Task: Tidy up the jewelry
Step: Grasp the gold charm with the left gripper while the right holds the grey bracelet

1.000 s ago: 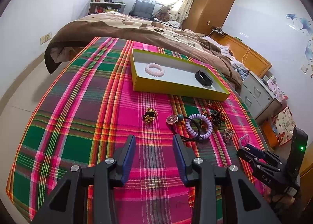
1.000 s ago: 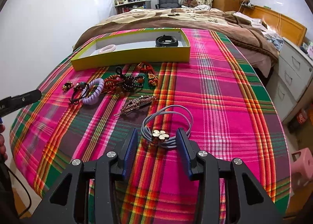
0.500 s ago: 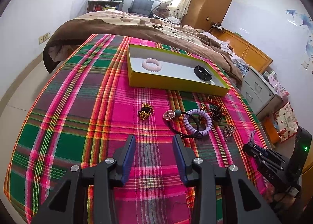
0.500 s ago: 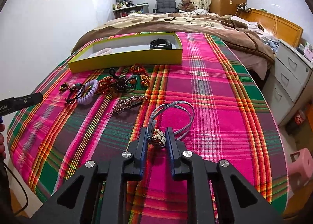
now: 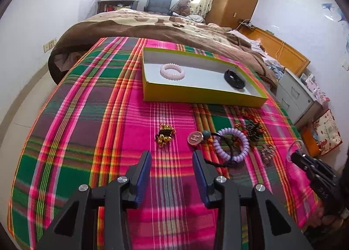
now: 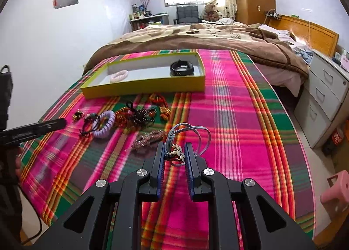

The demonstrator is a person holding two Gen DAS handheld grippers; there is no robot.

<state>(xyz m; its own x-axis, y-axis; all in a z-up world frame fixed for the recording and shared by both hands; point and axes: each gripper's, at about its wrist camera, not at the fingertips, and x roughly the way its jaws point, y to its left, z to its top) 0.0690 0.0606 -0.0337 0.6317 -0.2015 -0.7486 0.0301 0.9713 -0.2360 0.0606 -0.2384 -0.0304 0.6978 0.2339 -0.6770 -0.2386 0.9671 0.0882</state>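
Tray (image 5: 196, 95) upper centre on blanket (image 5: 87, 119), holding two bracelets; loose jewelry pile (image 5: 229, 141) below it, right of centre.

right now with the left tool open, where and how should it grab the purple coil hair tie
Probably the near arc of the purple coil hair tie: it lies flat as an open ring, so one finger can drop inside and one outside. Come from above with the left tool, which stands open just short of it. Avoid the far side, where the black cord and round charm crowd it.
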